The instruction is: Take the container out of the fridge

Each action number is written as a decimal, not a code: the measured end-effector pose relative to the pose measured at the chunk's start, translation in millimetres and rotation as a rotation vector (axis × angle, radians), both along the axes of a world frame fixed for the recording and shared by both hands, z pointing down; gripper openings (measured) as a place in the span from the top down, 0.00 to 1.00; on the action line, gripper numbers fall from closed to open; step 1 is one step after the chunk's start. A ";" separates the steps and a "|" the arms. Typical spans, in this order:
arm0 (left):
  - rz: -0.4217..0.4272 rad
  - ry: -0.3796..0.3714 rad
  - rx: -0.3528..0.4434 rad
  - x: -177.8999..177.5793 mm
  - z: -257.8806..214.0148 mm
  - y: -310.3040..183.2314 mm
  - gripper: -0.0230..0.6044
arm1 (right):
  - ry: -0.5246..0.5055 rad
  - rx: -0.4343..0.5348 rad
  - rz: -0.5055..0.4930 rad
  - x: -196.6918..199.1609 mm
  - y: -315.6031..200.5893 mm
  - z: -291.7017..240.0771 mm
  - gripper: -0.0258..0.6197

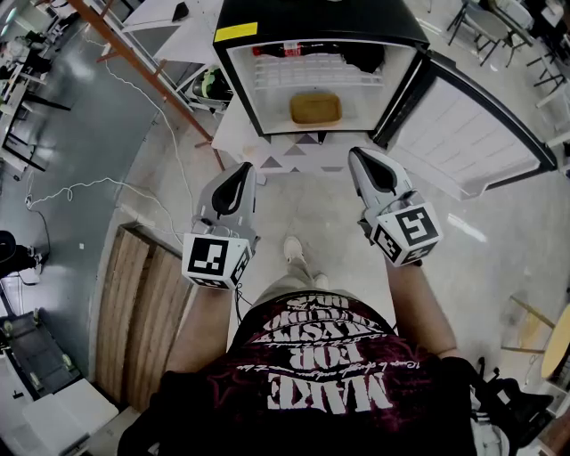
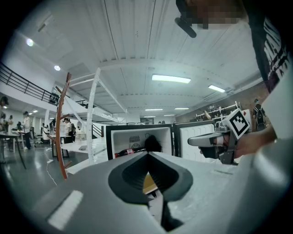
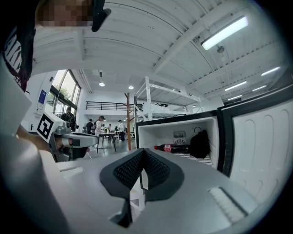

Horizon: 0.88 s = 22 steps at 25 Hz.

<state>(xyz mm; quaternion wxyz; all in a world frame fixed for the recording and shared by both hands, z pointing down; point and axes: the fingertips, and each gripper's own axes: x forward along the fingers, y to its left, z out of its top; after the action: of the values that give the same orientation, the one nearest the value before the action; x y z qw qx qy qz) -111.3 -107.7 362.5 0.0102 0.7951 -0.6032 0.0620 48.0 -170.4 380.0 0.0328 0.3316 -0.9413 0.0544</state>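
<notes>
The pale floor (image 1: 307, 209) of a big workshop hall lies under both grippers. Ahead of them stands the open fridge (image 1: 321, 22). The tan container (image 1: 315, 109) sits low inside it, with a cola bottle (image 3: 174, 148) and a black bag (image 3: 200, 144) on the shelf above. The left gripper (image 1: 244, 168) and the right gripper (image 1: 355, 154) are both closed and empty.

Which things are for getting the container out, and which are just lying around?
For the job: container, open fridge, left gripper, right gripper; both are shut and empty.
Just lying about: cola bottle, black bag, wooden boards.
</notes>
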 end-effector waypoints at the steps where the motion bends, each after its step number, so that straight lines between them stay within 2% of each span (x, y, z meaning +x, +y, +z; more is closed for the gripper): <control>1: 0.001 0.000 -0.001 -0.3 0.4 -0.3 0.96 | 0.000 -0.002 0.002 0.2 -0.3 0.8 0.92; 22: 0.033 0.009 -0.016 -2.2 9.1 -32.4 0.96 | 0.009 -0.016 0.027 -1.4 -27.9 6.2 0.92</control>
<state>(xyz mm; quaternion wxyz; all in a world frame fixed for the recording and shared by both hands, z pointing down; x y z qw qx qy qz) -113.4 -140.0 371.6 0.0184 0.8050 -0.5896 0.0635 46.6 -198.3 386.2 0.0387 0.3443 -0.9361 0.0610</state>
